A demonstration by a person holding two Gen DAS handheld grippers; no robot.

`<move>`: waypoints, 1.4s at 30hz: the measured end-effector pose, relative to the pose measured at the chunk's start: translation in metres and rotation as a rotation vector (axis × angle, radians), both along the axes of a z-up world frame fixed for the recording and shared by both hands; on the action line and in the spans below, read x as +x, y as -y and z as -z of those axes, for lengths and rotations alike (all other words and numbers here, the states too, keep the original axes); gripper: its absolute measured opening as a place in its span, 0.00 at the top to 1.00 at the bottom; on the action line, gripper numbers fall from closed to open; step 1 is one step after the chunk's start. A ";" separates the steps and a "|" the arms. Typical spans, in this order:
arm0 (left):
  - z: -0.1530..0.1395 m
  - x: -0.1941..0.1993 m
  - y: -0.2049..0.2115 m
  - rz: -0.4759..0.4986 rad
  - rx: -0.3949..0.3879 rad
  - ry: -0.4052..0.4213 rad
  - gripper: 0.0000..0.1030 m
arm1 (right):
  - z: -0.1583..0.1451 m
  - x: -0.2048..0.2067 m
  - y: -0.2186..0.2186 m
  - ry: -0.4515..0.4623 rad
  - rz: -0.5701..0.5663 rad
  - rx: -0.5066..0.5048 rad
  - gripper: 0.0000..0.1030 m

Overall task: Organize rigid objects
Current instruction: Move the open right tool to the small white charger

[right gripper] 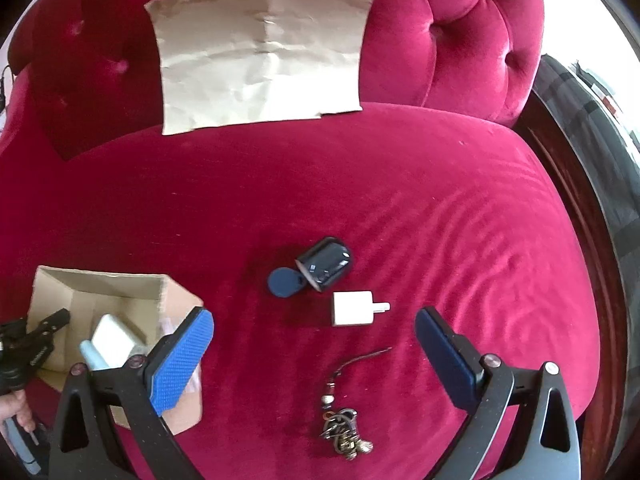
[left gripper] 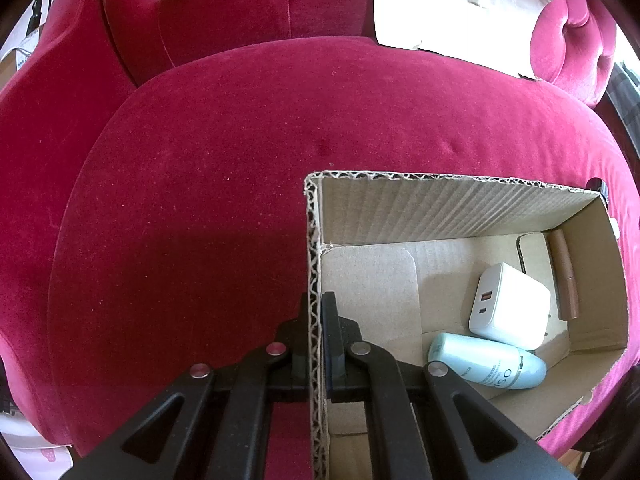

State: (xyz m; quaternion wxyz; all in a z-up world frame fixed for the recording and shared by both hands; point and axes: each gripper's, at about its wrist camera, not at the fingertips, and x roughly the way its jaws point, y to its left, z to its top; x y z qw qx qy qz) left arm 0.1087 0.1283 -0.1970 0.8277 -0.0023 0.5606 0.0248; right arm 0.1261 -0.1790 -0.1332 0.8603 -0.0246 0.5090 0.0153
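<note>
My left gripper [left gripper: 316, 312] is shut on the left wall of an open cardboard box [left gripper: 314, 264], one finger inside and one outside. In the box lie a white charger [left gripper: 508, 304], a pale blue bottle [left gripper: 484, 360] and a brown tube [left gripper: 564, 276]. My right gripper [right gripper: 314, 328] is open and empty above the red velvet sofa seat [right gripper: 440, 220]. Between and beyond its fingers lie a small white plug adapter [right gripper: 354, 308], a dark blue case with its lid open [right gripper: 320, 266] and a bunch of keys with a cord [right gripper: 344, 428]. The box [right gripper: 176, 304] sits left of it.
A sheet of brown paper [right gripper: 260, 52] leans on the tufted sofa back [right gripper: 460, 40]. The sofa's dark wooden edge [right gripper: 580, 220] runs along the right. The hand holding the left gripper [right gripper: 16, 408] shows at lower left in the right wrist view.
</note>
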 end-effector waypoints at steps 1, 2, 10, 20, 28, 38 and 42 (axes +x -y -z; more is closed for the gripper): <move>0.000 0.000 0.000 0.001 0.001 0.000 0.97 | 0.004 0.002 0.003 -0.003 0.005 -0.002 0.00; 0.000 -0.001 0.001 0.002 0.002 0.001 0.97 | 0.007 0.003 0.005 -0.007 0.008 -0.004 0.00; 0.001 -0.001 0.000 0.006 0.004 0.003 0.97 | 0.039 0.016 0.027 -0.044 0.038 -0.002 0.00; 0.001 -0.001 -0.002 0.006 0.000 0.001 0.97 | 0.072 0.033 0.042 -0.091 0.068 -0.004 0.00; 0.001 0.001 -0.001 0.007 0.000 0.001 0.97 | 0.083 0.043 0.048 -0.107 0.084 0.016 0.00; 0.001 0.001 -0.001 0.006 0.001 0.001 0.97 | 0.077 0.034 0.045 -0.088 0.056 0.006 0.55; 0.001 0.001 -0.001 0.006 0.001 0.001 0.97 | 0.075 0.030 0.043 -0.081 0.050 0.002 0.55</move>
